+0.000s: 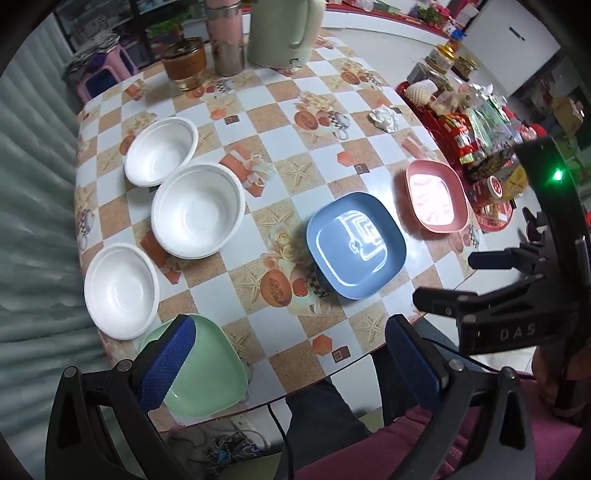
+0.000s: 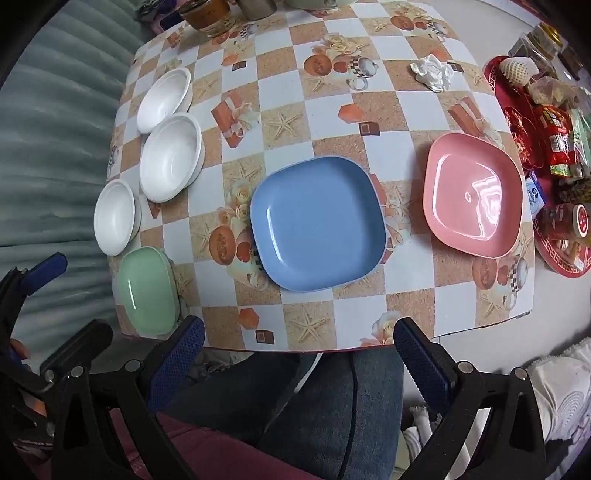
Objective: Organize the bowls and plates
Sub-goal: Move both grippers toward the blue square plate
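Observation:
Three white bowls (image 1: 168, 149) (image 1: 197, 214) (image 1: 120, 290) stand in a line on the left of the checked table (image 1: 277, 96). A green plate (image 1: 207, 369) lies at the near left corner, a blue plate (image 1: 356, 245) in the middle, a pink plate (image 1: 436, 195) to the right. My left gripper (image 1: 291, 365) is open and empty above the near edge, its left finger over the green plate. My right gripper (image 2: 299, 365) is open and empty, short of the near edge in front of the blue plate (image 2: 317, 223). The pink plate (image 2: 472, 194) and green plate (image 2: 147, 290) also show there.
A jar (image 1: 184, 62), a pink flask (image 1: 225, 37) and a green kettle (image 1: 284, 33) stand at the table's far end. A crumpled tissue (image 1: 384, 118) lies on the right. A red tray of snacks (image 1: 476, 147) sits beside the table. My legs are below the near edge.

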`<state>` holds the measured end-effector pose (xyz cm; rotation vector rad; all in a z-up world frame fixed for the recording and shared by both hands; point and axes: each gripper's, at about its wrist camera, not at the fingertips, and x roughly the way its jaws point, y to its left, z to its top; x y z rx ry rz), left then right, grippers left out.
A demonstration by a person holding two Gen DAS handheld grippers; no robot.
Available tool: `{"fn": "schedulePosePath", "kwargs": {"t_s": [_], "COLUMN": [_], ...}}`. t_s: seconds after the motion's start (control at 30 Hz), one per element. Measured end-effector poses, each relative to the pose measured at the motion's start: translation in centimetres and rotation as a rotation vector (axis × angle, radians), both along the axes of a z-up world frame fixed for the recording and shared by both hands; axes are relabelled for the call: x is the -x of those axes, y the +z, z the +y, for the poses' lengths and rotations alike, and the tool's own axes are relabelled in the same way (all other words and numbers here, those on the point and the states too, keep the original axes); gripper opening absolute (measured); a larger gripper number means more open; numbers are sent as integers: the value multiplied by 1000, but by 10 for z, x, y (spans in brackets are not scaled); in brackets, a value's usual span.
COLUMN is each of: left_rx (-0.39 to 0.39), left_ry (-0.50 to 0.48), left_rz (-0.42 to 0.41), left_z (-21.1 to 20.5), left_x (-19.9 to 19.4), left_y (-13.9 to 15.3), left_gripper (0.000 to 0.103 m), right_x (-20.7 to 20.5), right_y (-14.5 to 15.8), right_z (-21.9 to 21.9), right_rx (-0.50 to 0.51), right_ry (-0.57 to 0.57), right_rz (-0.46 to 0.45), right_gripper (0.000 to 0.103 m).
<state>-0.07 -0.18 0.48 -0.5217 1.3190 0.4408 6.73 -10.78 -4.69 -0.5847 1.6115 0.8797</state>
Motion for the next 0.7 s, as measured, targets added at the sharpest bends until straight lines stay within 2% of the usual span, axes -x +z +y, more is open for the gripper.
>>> {"fn": "schedulePosePath", "kwargs": {"t_s": [0.33,0.6,0.7], "left_rx": [26,86,103], "left_ry": [31,47,59], "left_rz": [-32,-95,-91], "left_z": [12,15,17], "left_x": [12,17,20], "left_y": [-5,-10,-12], "left_gripper": [103,103,103], "right_x": [8,11,15], "right_y": [-2,-4,-4], "right_z": [-3,2,3], "right_rx": [22,59,64], "right_ry": [25,51,71], "right_rz": [-12,-11,-20], "right_gripper": [103,103,103]}}
